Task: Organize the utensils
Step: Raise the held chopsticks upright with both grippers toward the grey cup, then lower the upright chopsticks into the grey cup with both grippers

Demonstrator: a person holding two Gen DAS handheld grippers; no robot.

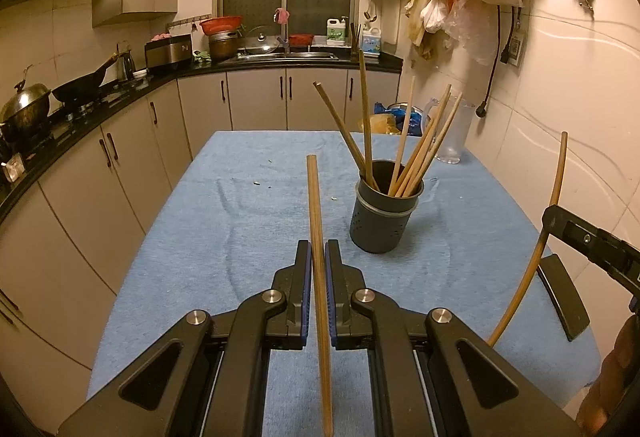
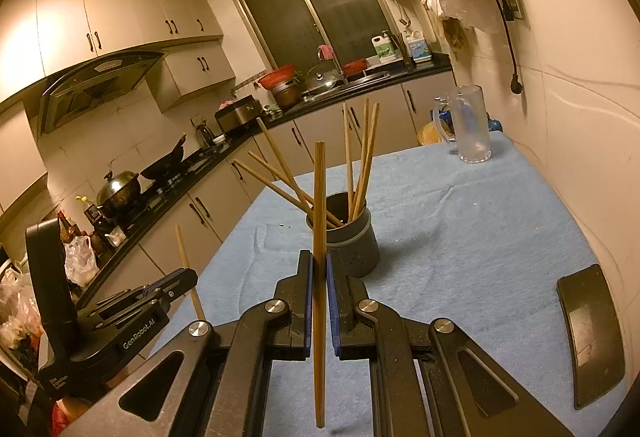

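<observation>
A dark grey utensil holder (image 1: pixel 385 216) stands on the blue cloth-covered table (image 1: pixel 224 237) with several wooden chopsticks (image 1: pixel 416 153) leaning in it; it also shows in the right wrist view (image 2: pixel 352 237). My left gripper (image 1: pixel 318 257) is shut on one wooden chopstick (image 1: pixel 316 221), held upright, left of and nearer than the holder. My right gripper (image 2: pixel 319 269) is shut on another wooden chopstick (image 2: pixel 319 197), upright, just in front of the holder. The right gripper's chopstick (image 1: pixel 554 197) shows at the right edge of the left wrist view; the left gripper (image 2: pixel 176 283) shows at lower left of the right wrist view.
A clear glass mug (image 2: pixel 470 127) stands at the table's far right corner. A black flat object (image 2: pixel 592 333) lies near the table's right edge. Kitchen counters with pots (image 1: pixel 24 113) run along the left; the wall is close on the right.
</observation>
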